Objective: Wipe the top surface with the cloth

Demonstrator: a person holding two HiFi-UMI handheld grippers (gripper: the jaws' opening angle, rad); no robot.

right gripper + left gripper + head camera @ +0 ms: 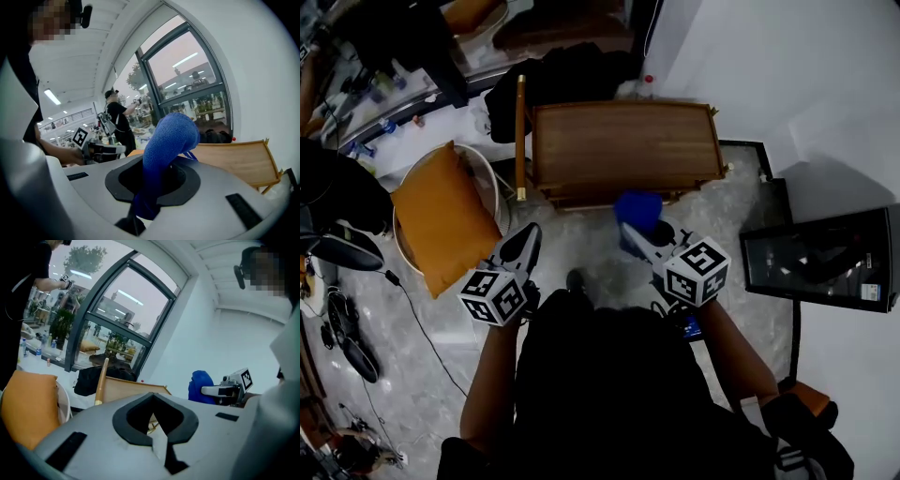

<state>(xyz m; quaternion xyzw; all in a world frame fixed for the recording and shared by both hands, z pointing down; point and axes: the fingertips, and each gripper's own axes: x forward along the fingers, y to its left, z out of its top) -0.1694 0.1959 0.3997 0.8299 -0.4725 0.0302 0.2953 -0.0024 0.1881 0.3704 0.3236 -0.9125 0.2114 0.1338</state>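
Observation:
A blue cloth (638,210) sticks up out of my right gripper (630,230), which is shut on it just short of the near edge of a small wooden table (623,145). In the right gripper view the cloth (168,150) stands up between the jaws, with the table top (236,161) beyond. My left gripper (526,241) hangs to the left, off the table's near-left corner, its jaws shut with nothing between them. The left gripper view shows the table top (126,389), the blue cloth (201,386) and the right gripper (220,391).
An orange cushion (441,217) rests on a white round chair left of the table. A wooden rail (521,136) runs along the table's left side. A black glass-fronted box (820,258) stands at the right. Dark bags (548,80) lie behind the table. A cable crosses the marble floor (412,323).

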